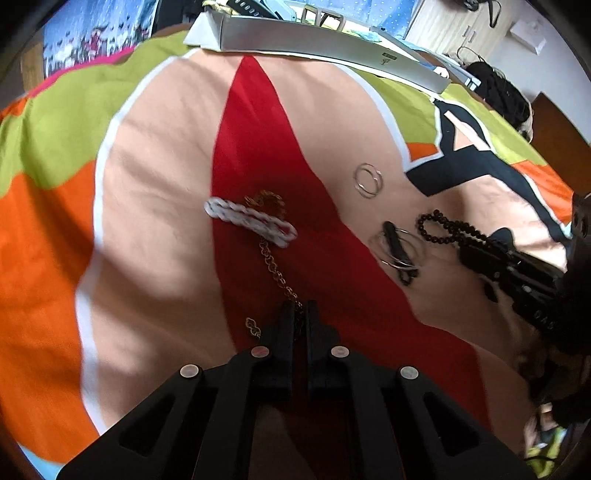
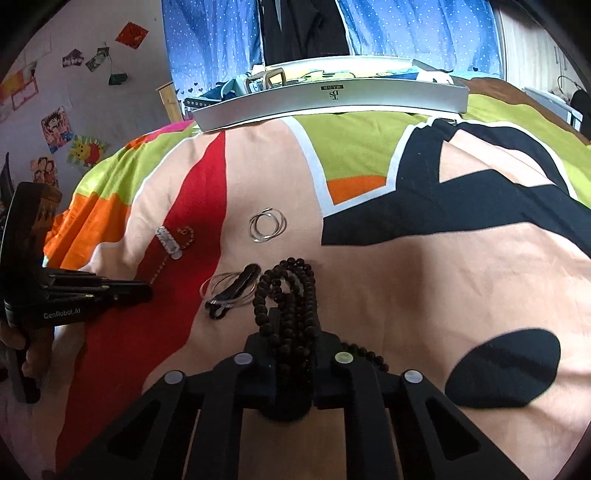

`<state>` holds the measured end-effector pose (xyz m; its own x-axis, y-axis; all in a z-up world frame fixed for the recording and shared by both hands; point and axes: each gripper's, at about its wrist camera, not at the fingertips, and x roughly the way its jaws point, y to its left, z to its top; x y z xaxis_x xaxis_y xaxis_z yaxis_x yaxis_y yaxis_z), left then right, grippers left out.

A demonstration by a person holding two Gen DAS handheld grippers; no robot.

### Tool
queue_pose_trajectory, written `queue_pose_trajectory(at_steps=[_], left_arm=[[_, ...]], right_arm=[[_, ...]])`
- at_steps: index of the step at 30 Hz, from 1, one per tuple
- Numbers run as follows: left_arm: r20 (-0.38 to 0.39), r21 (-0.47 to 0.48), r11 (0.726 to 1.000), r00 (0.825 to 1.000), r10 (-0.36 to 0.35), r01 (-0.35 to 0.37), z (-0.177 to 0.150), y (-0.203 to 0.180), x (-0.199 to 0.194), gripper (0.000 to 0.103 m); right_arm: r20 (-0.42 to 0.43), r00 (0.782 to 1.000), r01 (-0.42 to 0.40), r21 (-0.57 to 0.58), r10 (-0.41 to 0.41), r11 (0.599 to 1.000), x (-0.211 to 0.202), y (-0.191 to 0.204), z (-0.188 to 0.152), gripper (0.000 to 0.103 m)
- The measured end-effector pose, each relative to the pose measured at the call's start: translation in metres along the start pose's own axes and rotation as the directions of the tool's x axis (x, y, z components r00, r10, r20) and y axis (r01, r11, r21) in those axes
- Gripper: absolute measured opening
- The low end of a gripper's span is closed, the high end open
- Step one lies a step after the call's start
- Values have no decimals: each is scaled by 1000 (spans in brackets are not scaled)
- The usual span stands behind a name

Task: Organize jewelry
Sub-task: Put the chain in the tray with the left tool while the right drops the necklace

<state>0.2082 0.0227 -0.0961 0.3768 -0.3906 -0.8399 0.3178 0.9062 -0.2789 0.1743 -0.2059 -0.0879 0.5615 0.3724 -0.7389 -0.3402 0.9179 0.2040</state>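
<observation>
Left gripper [image 1: 300,314] pinches the gold chain [image 1: 275,266], right gripper [image 2: 291,332] clamps the beads [image 2: 291,291], likely bound for the tray [image 2: 332,98].

Blue dotted curtains [image 2: 406,33] behind; white wall [image 2: 122,99] bearing posters; colourful bedspread [image 2: 461,258].

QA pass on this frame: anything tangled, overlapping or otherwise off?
Yes. The gold chain runs under the white braided bracelet, and a black clip lies across the thin silver hoops. Both pairs overlap and may drag together.

bedspread [image 1: 155,206]: matt cloth | gold chain [image 1: 275,271]: shiny metal | dark beads [image 2: 291,295]: possibly wood
</observation>
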Motion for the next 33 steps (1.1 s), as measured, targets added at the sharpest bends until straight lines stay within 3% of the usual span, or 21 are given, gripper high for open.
queue_pose_trajectory(at_steps=[9,20,27,33], left_arm=[[18,-155,981,993,-114,115,-12,-9,-30,2],[-2,-182,965,981,-193,189,-18,-49,-52,2],[6,-168,959,973,-233,230,11,-78,-70,2],[41,-147,952,963,-265,268,53,-94,-86,0]], right_arm=[[23,999,-38,15,38,999,-24,8,-21,11],[55,994,-92,10,91,996,-50,11,-30,11],[102,989,-98,-56,103,994,-74,14,-18,11],[132,986,-82,-143,101,986,-90,11,10,11]])
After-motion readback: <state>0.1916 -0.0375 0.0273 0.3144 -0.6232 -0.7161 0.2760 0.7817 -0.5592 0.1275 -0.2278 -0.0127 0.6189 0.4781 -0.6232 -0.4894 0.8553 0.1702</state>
